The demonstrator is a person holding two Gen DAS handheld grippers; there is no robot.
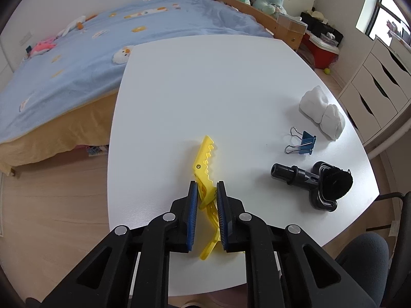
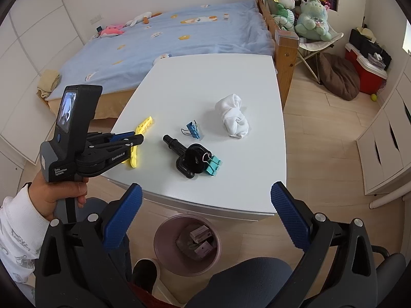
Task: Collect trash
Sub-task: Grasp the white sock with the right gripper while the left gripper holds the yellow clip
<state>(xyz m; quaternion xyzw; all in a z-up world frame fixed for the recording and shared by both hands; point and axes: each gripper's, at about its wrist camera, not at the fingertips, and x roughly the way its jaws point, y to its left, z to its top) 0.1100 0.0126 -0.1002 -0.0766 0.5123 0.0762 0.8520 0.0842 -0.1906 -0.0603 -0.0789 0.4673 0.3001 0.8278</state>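
Left wrist view: the left hand-held gripper (image 1: 207,190) has its blue pads clamped on a yellow hair clip (image 1: 205,159) lying on the white worktop (image 1: 205,82). Toward 3 o'clock from the clip lie a blue binder clip (image 1: 304,142), a black brush attachment (image 1: 316,182) and a white rolled cloth (image 1: 322,111).

Right wrist view: the right hand-held gripper (image 2: 205,200) stands wide apart, empty, above a pink waste bin (image 2: 187,246) on the floor at 6 o'clock below the worktop's near edge. Teal binder clips (image 2: 213,165) touch the brush.
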